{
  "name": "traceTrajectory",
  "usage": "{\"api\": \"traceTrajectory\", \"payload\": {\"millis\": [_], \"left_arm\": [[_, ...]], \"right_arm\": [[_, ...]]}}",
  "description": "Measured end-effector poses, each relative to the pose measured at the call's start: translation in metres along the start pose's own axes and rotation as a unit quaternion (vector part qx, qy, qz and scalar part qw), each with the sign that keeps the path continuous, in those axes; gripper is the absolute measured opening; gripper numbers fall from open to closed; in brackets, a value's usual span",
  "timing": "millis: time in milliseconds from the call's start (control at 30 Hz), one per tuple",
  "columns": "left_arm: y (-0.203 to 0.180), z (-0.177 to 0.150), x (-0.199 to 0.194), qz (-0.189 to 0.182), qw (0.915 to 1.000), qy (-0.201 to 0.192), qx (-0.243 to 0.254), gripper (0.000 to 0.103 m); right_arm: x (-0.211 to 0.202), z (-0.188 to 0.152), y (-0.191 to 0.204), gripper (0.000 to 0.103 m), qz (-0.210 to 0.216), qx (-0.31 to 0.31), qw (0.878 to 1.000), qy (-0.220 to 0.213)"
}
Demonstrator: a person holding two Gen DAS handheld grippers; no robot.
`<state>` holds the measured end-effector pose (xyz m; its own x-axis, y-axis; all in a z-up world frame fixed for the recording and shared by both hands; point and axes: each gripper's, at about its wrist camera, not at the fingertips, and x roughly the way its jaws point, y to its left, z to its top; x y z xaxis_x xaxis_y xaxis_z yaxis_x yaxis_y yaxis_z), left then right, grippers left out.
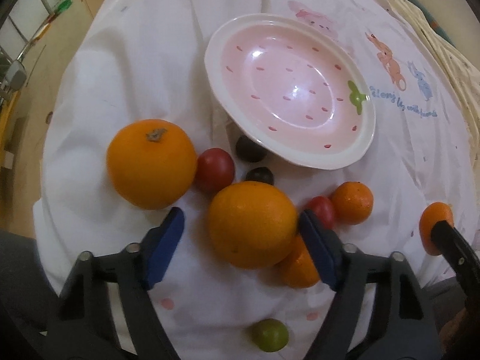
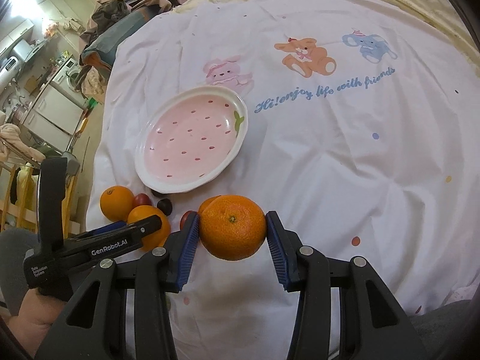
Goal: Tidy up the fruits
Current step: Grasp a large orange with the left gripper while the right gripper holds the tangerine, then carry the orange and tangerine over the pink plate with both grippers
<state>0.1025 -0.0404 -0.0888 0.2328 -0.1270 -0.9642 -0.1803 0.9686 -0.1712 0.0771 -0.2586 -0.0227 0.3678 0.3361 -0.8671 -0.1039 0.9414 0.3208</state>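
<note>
- Surface: white bedsheet [image 2: 345, 165] printed with cartoon animals and blue script, spread over a bed; cluttered room with cabinets and a washing machine along the left edge.
- Plate [image 2: 192, 138]: pink, strawberry-patterned, white rim, empty, lying on the sheet just beyond the fruit.
- Large orange [image 1: 252, 225]: on the sheet, between the fingers of the left gripper [image 1: 240, 237]; nearest of the cluster to that gripper.
- Second large orange [image 1: 151, 163]: to its left, stem scar up, touching a red tomato [image 1: 214, 169].
- Two dark plums [image 1: 250, 148]: by the plate's near rim, one partly under it, the other just behind the large orange.
- Small mandarin [image 1: 352, 202]: right of the cluster, with a second red tomato [image 1: 322, 211] against it.
- Another mandarin [image 1: 300, 267]: wedged beside and partly under the large orange, behind the left gripper's right pad.
- Green fruit [image 1: 270, 334]: alone, close below the left gripper.
- Left gripper jaws: apart, straddling the large orange; right pad [image 1: 318, 252] at its side, left pad clear of it.
- Right gripper [image 2: 232, 234]: jaws clamped on a held mandarin [image 2: 232, 228], lifted above the sheet, right of the fruit cluster.
</note>
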Motion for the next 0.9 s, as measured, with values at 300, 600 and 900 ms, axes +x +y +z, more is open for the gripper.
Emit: {"api": "traceTrajectory", "payload": {"millis": [300, 600, 900], "left_arm": [[-0.014, -0.004, -0.012, 0.006, 0.9995, -0.002, 0.031, 0.05], [-0.022, -0.008, -0.062, 0.014, 0.9977, -0.046, 0.047, 0.049], [-0.016, 0.006, -0.101, 0.003, 0.9951, -0.08, 0.059, 0.049]], "right_arm": [[0.0, 0.001, 0.0, 0.047, 0.006, -0.002, 1.0, -0.001], [-0.012, 0.006, 0.0, 0.047, 0.03, 0.0, 0.999, -0.02], [-0.026, 0.01, -0.008, 0.047, 0.049, 0.019, 0.998, -0.046]]}}
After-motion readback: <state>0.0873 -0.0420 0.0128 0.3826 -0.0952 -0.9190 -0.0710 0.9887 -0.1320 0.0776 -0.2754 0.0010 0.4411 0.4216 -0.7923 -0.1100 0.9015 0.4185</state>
